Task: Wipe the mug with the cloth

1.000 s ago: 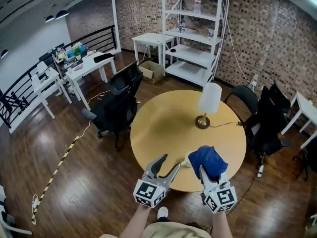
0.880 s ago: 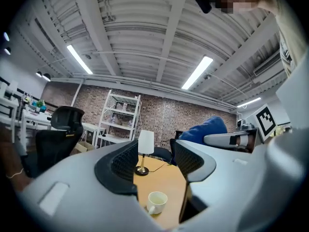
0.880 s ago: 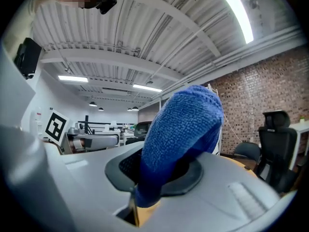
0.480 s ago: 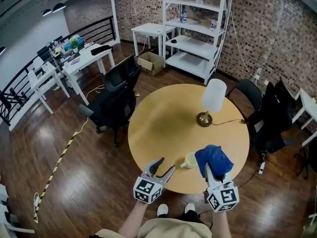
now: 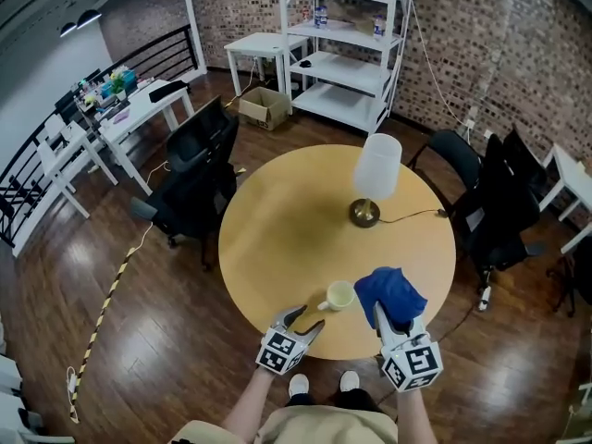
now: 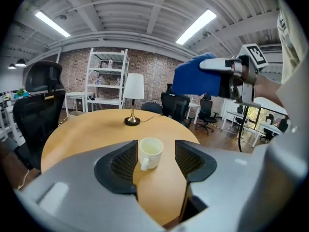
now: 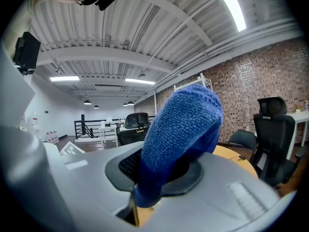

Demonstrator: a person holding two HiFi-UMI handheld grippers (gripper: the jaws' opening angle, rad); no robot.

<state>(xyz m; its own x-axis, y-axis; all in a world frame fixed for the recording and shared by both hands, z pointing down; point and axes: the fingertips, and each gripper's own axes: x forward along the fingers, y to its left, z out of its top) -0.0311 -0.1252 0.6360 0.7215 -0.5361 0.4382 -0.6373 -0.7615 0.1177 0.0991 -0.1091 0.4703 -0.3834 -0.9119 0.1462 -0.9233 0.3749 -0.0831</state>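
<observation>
A cream mug (image 5: pixel 339 295) (image 6: pixel 150 152) stands upright near the front edge of the round wooden table (image 5: pixel 277 229), handle toward me. My left gripper (image 5: pixel 305 322) (image 6: pixel 151 161) is open just short of it; the mug sits beyond the fingertips, between the lines of the two jaws, untouched. My right gripper (image 5: pixel 387 320) (image 7: pixel 159 170) is shut on a blue cloth (image 5: pixel 389 292) (image 7: pixel 181 129), which bunches up above the jaws and hangs to the right of the mug, above the table edge.
A table lamp (image 5: pixel 374 178) with a white shade stands at the back right of the table, its cord running off to the right. Black office chairs (image 5: pixel 194 192) ring the table. White shelving (image 5: pixel 342 44) and desks stand against the brick wall.
The mug has come into plain view left of the cloth. Both grippers sit lower in the head view, and the left one is drawn back nearer my body.
</observation>
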